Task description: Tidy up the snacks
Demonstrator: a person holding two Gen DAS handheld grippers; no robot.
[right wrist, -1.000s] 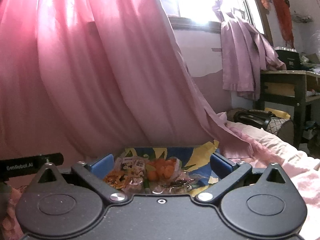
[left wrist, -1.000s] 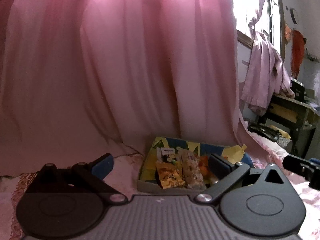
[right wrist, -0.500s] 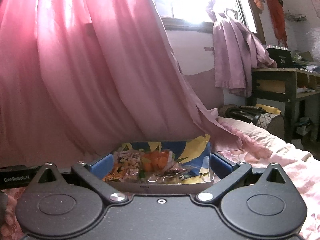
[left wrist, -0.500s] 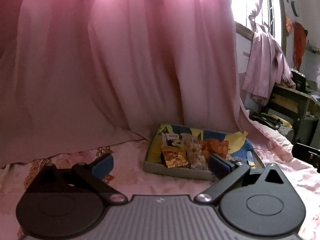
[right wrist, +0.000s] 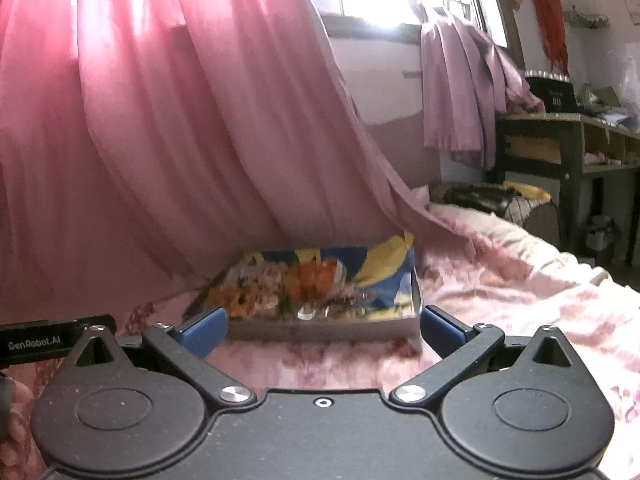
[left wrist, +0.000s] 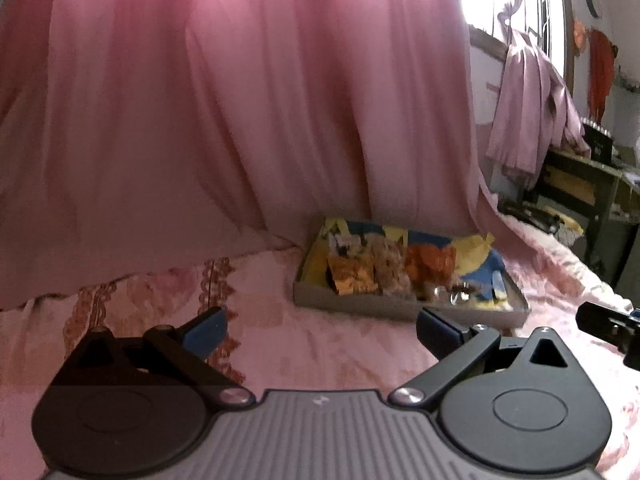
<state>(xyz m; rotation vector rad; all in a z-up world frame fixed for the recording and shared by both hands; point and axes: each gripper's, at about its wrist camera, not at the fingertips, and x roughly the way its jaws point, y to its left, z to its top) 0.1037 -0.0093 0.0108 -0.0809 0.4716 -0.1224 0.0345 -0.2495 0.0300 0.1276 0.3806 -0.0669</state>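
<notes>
A shallow tray (left wrist: 360, 306) with a blue-and-yellow printed lining sits on a pink bedspread (left wrist: 328, 344), at the foot of a pink curtain (left wrist: 224, 120). In it lie snack packets (left wrist: 354, 276) side by side: an orange-gold one at the left, a pale one in the middle, an orange one (left wrist: 430, 264) to the right. The left gripper (left wrist: 322, 330) hangs before the tray, apart from it, jaws wide and empty. The right gripper (right wrist: 322, 326) faces the tray's near wall (right wrist: 320, 330), jaws likewise spread, holding nothing.
</notes>
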